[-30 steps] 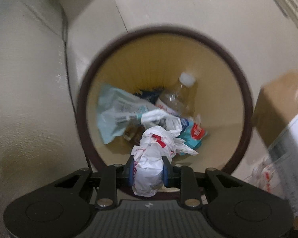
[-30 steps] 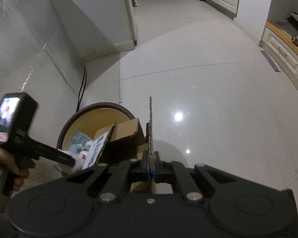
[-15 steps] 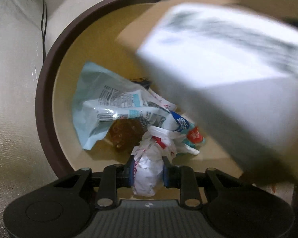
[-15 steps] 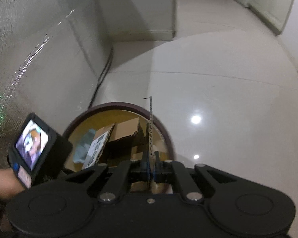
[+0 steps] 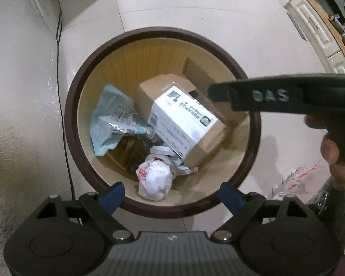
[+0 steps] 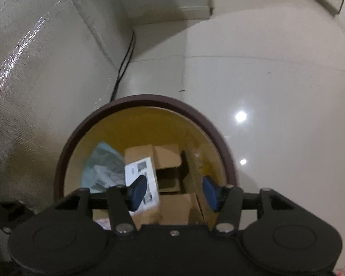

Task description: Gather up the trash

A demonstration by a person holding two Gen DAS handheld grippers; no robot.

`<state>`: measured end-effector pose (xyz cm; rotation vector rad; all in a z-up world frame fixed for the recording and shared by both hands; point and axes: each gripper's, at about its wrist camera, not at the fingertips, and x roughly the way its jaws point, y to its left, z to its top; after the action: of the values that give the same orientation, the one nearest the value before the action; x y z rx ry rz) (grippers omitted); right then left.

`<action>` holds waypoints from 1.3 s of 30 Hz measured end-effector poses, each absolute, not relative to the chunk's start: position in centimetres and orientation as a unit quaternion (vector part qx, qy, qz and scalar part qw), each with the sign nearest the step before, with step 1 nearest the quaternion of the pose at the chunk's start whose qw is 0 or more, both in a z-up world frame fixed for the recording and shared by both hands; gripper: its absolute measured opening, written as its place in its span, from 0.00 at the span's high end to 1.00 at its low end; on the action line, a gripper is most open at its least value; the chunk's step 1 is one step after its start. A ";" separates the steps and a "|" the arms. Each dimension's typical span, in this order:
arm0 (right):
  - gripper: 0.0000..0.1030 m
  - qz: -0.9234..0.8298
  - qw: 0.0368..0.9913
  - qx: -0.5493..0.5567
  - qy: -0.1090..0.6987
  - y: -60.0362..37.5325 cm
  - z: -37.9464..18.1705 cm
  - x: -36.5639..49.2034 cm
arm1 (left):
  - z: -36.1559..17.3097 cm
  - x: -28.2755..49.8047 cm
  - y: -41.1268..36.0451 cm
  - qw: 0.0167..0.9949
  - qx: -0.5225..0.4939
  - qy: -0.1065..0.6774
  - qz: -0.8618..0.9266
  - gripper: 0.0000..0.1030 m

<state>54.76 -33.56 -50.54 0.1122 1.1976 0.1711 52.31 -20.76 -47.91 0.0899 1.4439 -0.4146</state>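
Note:
A round bin with a dark brown rim (image 5: 73, 115) (image 6: 64, 147) stands on the floor by the wall. Inside lie a cardboard box with a white label (image 5: 184, 122) (image 6: 140, 161), a pale blue packet (image 5: 108, 119) (image 6: 99, 163) and a crumpled white wrapper (image 5: 155, 179). My left gripper (image 5: 172, 194) hovers above the bin's near rim, its jaws opening, the wrapper lying loose below them. My right gripper (image 6: 174, 191) hangs over the bin, jaws opening, with the box free beneath. In the left wrist view the right gripper's black body and a hand (image 5: 335, 158) cross the right side.
A textured pale wall (image 6: 34, 80) runs along the left, with a black cable (image 5: 63, 119) (image 6: 124, 64) down its foot. Glossy tile floor (image 6: 276, 80) spreads to the right. White cabinet fronts (image 5: 315, 30) stand at the far right; some clear plastic litter (image 5: 294, 181) lies on the floor.
Both grippers went from shut to open. The white wrapper dropped from the left one into the bin, and the cardboard box left the right one and landed inside.

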 end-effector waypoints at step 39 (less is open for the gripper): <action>0.00 0.048 0.925 0.075 0.370 -38.3 -16.7 31.7 | -15.6 32.1 -18.5 0.897 0.021 0.427 -0.116 0.00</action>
<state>31.75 -38.32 -16.70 0.1544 0.7582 0.0976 32.15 -18.51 -15.58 0.0425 0.8849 -0.2406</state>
